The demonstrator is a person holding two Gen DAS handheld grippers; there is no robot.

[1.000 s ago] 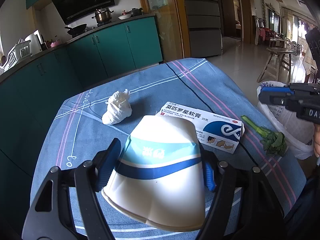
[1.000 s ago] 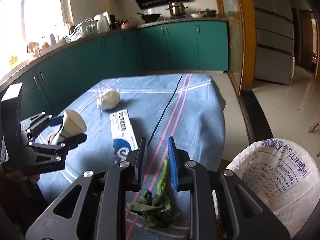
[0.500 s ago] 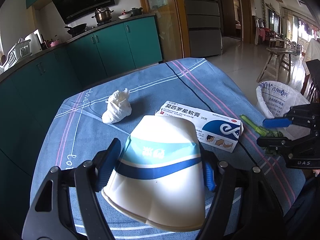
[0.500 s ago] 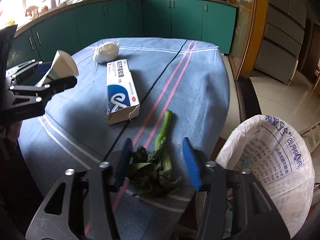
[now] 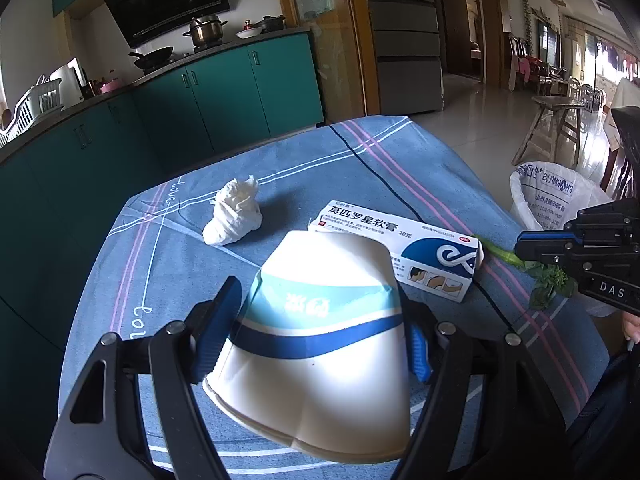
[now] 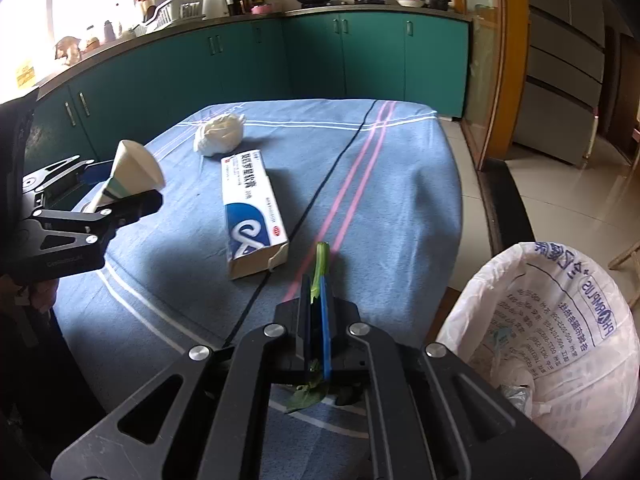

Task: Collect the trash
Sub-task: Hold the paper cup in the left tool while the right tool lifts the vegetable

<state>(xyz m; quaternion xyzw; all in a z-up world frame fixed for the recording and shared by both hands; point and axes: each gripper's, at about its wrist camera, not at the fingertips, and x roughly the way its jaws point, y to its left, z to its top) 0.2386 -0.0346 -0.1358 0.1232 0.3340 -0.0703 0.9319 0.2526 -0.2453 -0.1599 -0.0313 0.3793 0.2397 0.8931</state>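
My left gripper (image 5: 316, 320) is shut on a crushed white and blue paper cup (image 5: 320, 332) held above the blue tablecloth (image 5: 360, 168); the cup shows in the right wrist view (image 6: 132, 172) at left. My right gripper (image 6: 316, 300) is shut on a green vegetable stalk (image 6: 321, 258) at the table's near right edge; its leaves (image 6: 308, 394) hang below the jaws. The stalk also shows in the left wrist view (image 5: 500, 252). A white and blue ointment box (image 6: 252, 212) and a crumpled white tissue (image 6: 220, 136) lie on the cloth.
A bin lined with a white printed bag (image 6: 560, 340) stands on the floor right of the table, also in the left wrist view (image 5: 552, 196). Teal kitchen cabinets (image 6: 360, 60) run behind. A wooden stool (image 5: 560, 120) stands on the tiled floor.
My right gripper closed its open jaws on the vegetable stalk at the table edge. My left gripper kept holding the cup still.
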